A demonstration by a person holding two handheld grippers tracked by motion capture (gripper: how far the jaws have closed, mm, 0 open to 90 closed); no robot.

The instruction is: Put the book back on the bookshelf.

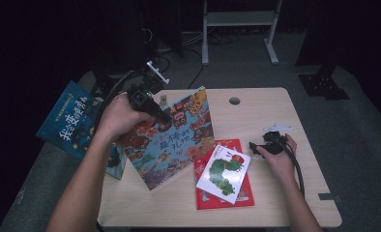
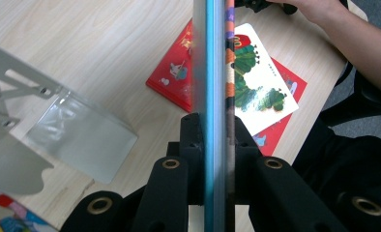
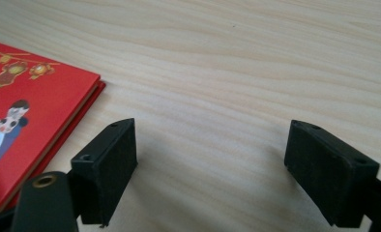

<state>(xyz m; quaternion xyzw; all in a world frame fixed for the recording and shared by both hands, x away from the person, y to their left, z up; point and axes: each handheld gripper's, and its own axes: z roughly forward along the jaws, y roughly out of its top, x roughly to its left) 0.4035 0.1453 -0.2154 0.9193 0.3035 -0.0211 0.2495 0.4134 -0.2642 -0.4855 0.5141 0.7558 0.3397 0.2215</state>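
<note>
My left gripper [image 1: 153, 110] is shut on the top edge of a colourful picture book [image 1: 171, 140], which stands tilted on the table. In the left gripper view the book's edge [image 2: 215, 72] runs straight up between the jaws of the left gripper [image 2: 215, 133]. A red book [image 1: 205, 195] lies flat with a white caterpillar book [image 1: 225, 171] on top of it. My right gripper [image 1: 254, 145] sits low just right of them. Its jaws stand wide apart around bare wood, the right gripper [image 3: 210, 169] open beside the red book [image 3: 29, 111].
A dark blue book [image 1: 67, 118] leans at the table's left edge, with another book [image 1: 113, 166] below it. A metal bookend [image 2: 77, 135] stands behind the held book. The table [image 1: 275, 203] has a cable hole [image 1: 234, 101] at the back.
</note>
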